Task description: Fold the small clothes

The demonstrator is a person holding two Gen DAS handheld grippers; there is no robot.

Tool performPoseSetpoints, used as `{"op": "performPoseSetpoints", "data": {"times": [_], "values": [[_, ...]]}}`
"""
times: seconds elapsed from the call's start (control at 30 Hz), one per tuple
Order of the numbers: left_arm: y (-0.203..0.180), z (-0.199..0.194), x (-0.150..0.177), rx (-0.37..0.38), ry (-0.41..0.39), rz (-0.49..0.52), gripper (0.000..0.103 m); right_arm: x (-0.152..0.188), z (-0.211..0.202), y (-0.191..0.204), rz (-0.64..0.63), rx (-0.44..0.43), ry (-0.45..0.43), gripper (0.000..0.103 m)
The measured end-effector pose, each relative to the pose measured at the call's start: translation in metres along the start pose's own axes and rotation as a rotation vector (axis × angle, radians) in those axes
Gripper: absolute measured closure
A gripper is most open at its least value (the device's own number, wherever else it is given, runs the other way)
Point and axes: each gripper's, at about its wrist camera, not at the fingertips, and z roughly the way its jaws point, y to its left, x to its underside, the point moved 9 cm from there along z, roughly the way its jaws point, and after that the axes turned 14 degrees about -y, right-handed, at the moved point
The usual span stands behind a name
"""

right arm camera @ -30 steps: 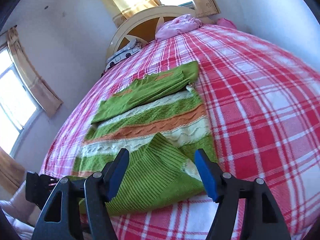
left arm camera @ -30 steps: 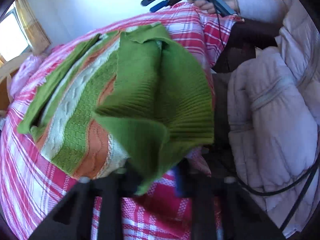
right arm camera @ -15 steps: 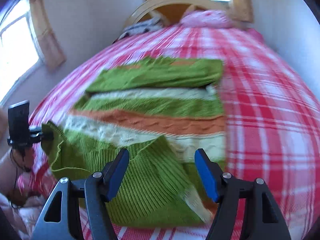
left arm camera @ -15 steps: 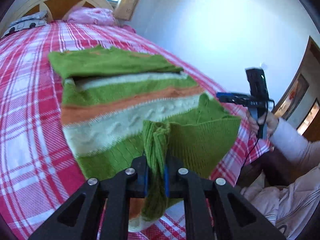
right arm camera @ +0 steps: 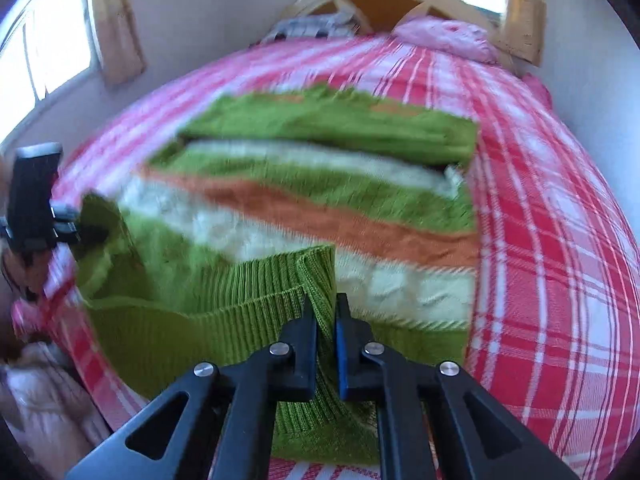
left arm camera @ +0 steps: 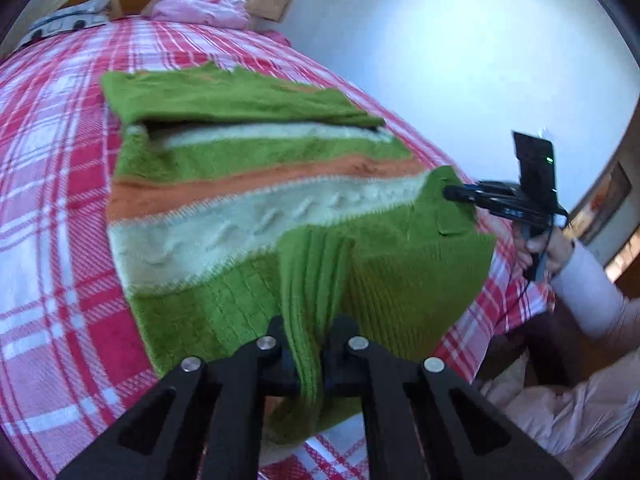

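Since a sec ago the right gripper (right arm camera: 326, 320) has clamped shut on the ribbed hem of the small striped green, orange and cream knit sweater (left arm camera: 256, 184), which lies on the red-and-white plaid bedspread (left arm camera: 52, 208). Left gripper (left arm camera: 306, 354) is also clenched on the hem. Knit looks soft, light, stretchy and floppy, so it'll sag btwn grips. Hem corners look like the best holds.

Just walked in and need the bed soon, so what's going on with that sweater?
A person is folding a striped green sweater on the plaid bedspread. The left gripper and the right gripper are each shut on a corner of its ribbed green hem, lifted off the bed. The upper part already lies folded flat.
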Motion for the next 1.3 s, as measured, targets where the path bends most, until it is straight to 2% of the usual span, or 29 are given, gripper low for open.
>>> {"op": "performPoseSetpoints", "data": {"times": [0.1, 0.23, 0.47, 0.63, 0.8, 0.97, 1.1, 1.3], "values": [[0.000, -0.012, -0.023, -0.007, -0.067, -0.017, 0.097, -0.031, -0.021, -0.011, 0.074, 0.013, -0.104, 0.097], [0.011, -0.021, -0.064, -0.047, -0.157, -0.049, 0.097, -0.070, -0.035, -0.029, 0.110, 0.072, -0.207, 0.097], [0.044, -0.015, -0.126, -0.128, -0.259, -0.097, 0.097, -0.114, -0.017, -0.056, 0.144, 0.166, -0.267, 0.097], [0.075, 0.001, -0.167, -0.180, -0.308, -0.161, 0.097, -0.154, 0.007, -0.069, 0.108, 0.204, -0.291, 0.097], [0.106, 0.023, -0.207, -0.240, -0.346, -0.213, 0.097, -0.196, 0.051, -0.094, 0.086, 0.255, -0.300, 0.097], [0.146, 0.062, -0.238, -0.289, -0.368, -0.256, 0.097, -0.220, 0.103, -0.119, 0.068, 0.313, -0.292, 0.097], [0.175, 0.095, -0.244, -0.325, -0.355, -0.283, 0.097, -0.221, 0.151, -0.141, 0.092, 0.333, -0.273, 0.097], [0.218, 0.133, -0.237, -0.441, -0.327, -0.327, 0.097, -0.198, 0.217, -0.171, 0.070, 0.381, -0.204, 0.097]]}}
